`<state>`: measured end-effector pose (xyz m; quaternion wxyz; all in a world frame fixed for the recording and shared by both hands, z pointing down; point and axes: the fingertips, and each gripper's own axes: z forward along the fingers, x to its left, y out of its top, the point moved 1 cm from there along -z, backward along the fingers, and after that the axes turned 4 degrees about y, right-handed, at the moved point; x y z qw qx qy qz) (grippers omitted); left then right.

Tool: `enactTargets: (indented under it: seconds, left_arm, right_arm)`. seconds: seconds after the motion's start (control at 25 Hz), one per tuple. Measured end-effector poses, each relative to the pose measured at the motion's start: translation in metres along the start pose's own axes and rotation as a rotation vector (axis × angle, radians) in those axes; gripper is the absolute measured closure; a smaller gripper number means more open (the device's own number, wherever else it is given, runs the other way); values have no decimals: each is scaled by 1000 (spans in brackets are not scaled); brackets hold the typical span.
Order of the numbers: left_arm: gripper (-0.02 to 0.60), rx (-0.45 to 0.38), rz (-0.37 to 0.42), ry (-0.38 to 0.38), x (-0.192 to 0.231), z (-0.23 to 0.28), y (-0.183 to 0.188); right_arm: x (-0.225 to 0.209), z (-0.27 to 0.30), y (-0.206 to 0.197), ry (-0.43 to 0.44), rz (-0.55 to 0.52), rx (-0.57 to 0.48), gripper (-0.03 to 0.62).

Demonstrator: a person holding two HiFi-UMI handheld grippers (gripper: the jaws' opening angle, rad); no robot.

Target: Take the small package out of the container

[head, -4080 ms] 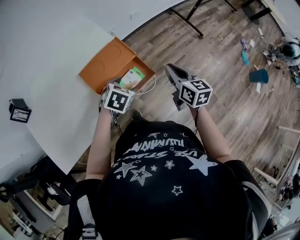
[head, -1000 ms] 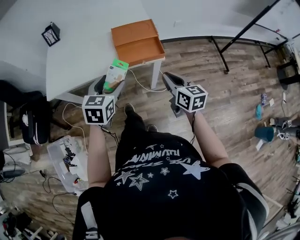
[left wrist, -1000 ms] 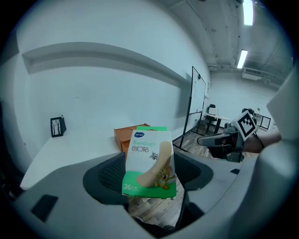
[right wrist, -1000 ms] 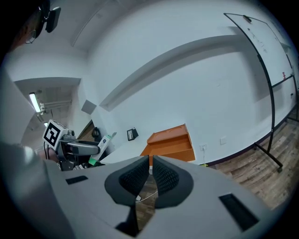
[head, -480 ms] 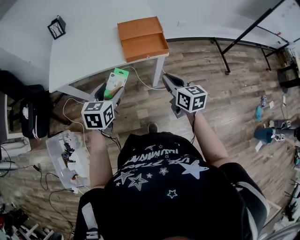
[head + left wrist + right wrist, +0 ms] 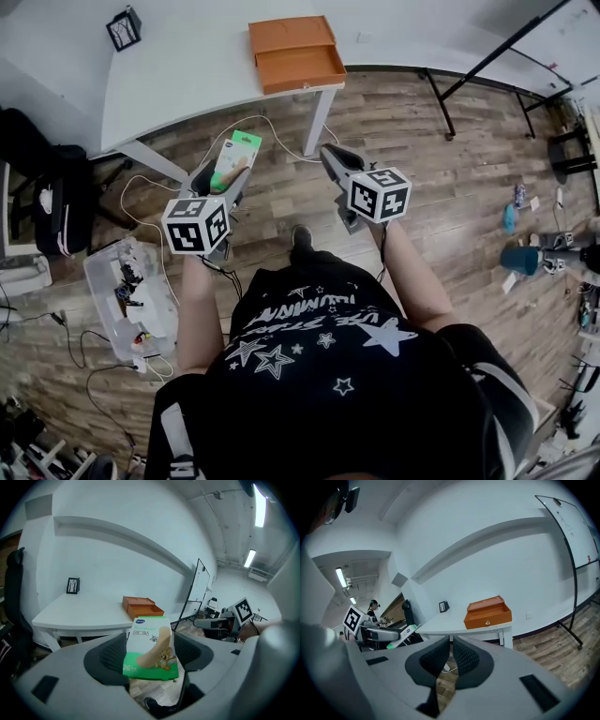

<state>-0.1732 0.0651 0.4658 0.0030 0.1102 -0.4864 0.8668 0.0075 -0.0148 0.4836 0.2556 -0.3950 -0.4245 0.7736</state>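
The small package (image 6: 232, 160), a white and green bandage box (image 6: 151, 648), is held between the jaws of my left gripper (image 6: 217, 180), which is shut on it, out over the wooden floor and away from the table. The orange container (image 6: 295, 53) stands open on the white table's near right corner (image 6: 141, 607) (image 6: 488, 612). My right gripper (image 6: 336, 165) hangs over the floor to the right, its jaws closed together with nothing between them (image 6: 451, 656). Both grippers are well short of the table.
The white table (image 6: 187, 75) carries a small black frame (image 6: 124, 27) at its far left. A clear bin of cables (image 6: 122, 300) sits on the floor at left, beside a black chair (image 6: 56, 206). A black stand's legs (image 6: 487, 66) cross the floor at right.
The person has stepped back from the table. The left gripper, holding the package, has come away with it; the orange container now lies farther off. The right gripper stays shut.
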Motion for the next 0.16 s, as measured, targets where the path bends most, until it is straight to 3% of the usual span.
enactTargets:
  seconds: [0.16]
  left_arm:
    - [233,-14,3,-6,-3,-34,-15]
  right_arm:
    - [31,-16,-18,1,-18,5,539]
